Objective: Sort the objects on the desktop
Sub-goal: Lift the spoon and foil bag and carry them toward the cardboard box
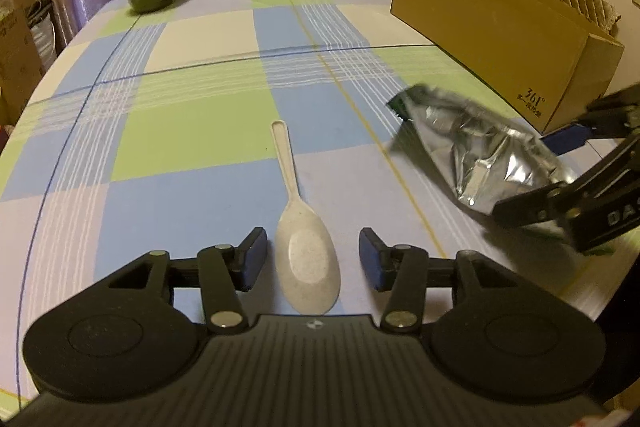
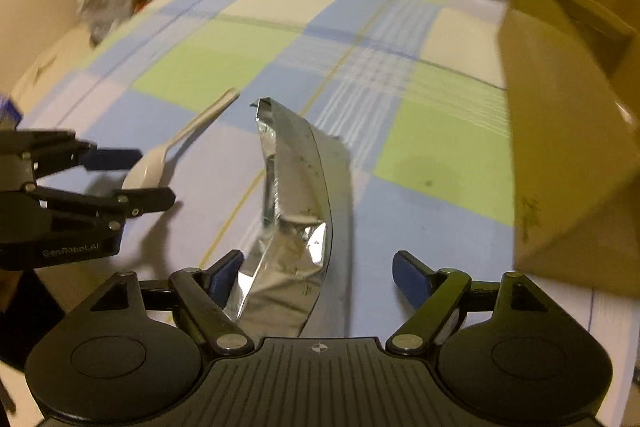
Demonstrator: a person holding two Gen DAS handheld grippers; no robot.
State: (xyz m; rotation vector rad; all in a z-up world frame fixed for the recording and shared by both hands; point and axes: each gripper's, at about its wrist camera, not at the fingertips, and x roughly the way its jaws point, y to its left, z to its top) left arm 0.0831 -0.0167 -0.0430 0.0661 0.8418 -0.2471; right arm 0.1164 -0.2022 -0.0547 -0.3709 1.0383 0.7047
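The left gripper (image 1: 312, 259), jaws apart, straddles the bowl of the pale plastic spoon (image 1: 306, 247) lying on the checked tablecloth (image 1: 192, 131); it should close squarely. The right gripper (image 2: 318, 277), jaws apart around a crumpled silver foil pouch (image 2: 294, 211), should clamp before carrying it to the cardboard box (image 2: 572, 163).

Dim warm indoor light, fisheye-bent edges; right wrist view smeared by motion blur.

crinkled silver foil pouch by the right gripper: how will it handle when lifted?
The crinkled silver foil pouch is probably floppy: it bends and creases between the right gripper's open fingers. It looks flat, so likely light. The glossy foil may slip; in the left wrist view it seems to sag.
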